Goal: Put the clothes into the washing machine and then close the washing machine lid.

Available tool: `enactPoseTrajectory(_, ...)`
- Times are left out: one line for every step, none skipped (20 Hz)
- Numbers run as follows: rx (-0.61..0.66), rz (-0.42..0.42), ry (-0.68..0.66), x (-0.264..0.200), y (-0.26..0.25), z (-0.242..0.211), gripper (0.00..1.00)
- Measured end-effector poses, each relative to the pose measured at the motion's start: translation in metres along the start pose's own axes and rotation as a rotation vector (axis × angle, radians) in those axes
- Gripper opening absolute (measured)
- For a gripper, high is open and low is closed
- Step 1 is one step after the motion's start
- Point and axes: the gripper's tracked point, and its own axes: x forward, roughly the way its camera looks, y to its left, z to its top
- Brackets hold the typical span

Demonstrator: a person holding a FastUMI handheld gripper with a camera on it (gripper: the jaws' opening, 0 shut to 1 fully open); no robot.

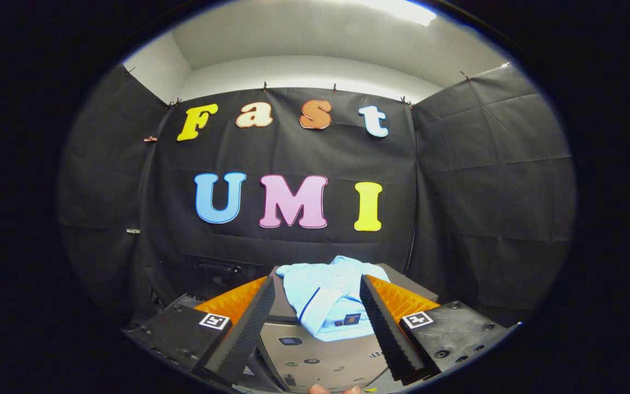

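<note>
Black cloth wall (457,180) behind; white ceiling (315,38) above.

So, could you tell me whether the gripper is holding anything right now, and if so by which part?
Nothing is held. The gripper is open, its fingers apart on either side of the light blue polo shirt, which lies on top of the washing machine.

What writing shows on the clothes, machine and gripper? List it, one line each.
Small dark badge on the light blue polo shirt: too small to read.
Marks on the silver washing machine panel: blurred, unreadable.
Square black-and-white tags on the open gripper, fingers either side of the shirt: patterns, no words.
</note>
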Motion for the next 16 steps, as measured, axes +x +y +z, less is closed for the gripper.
enactPoseTrajectory(-0.002, -0.005, 0.010, 0.014, -0.005, 0.001, 0.98)
enactPoseTrajectory(-0.005, -0.009, 0.015, 0.027, -0.008, 0.002, 0.98)
enactPoseTrajectory(-0.006, -0.014, 0.022, 0.038, -0.012, 0.002, 0.98)
enactPoseTrajectory(-0.006, -0.021, 0.033, 0.051, -0.017, 0.001, 0.98)
enactPoseTrajectory(-0.004, -0.025, 0.049, 0.063, -0.021, 0.000, 0.98)
enactPoseTrajectory(0.004, -0.023, 0.066, 0.076, -0.024, -0.002, 0.98)
enactPoseTrajectory(0.013, -0.017, 0.086, 0.088, -0.025, -0.003, 0.98)
enactPoseTrajectory(0.018, -0.014, 0.107, 0.101, -0.027, -0.005, 0.98)
enactPoseTrajectory(0.020, -0.005, 0.129, 0.115, -0.029, -0.010, 0.98)
enactPoseTrajectory(0.018, 0.000, 0.151, 0.127, -0.031, -0.015, 0.99)
enactPoseTrajectory(0.012, -0.002, 0.174, 0.139, -0.034, -0.021, 0.98)
enactPoseTrajectory(0.003, -0.010, 0.202, 0.151, -0.038, -0.028, 0.98)
enactPoseTrajectory(-0.002, -0.015, 0.227, 0.160, -0.042, -0.035, 0.99)
enactPoseTrajectory(-0.003, -0.014, 0.252, 0.170, -0.043, -0.043, 0.99)
enactPoseTrajectory(-0.004, -0.013, 0.276, 0.179, -0.043, -0.051, 0.99)
enactPoseTrajectory(-0.006, -0.012, 0.303, 0.188, -0.044, -0.060, 0.99)
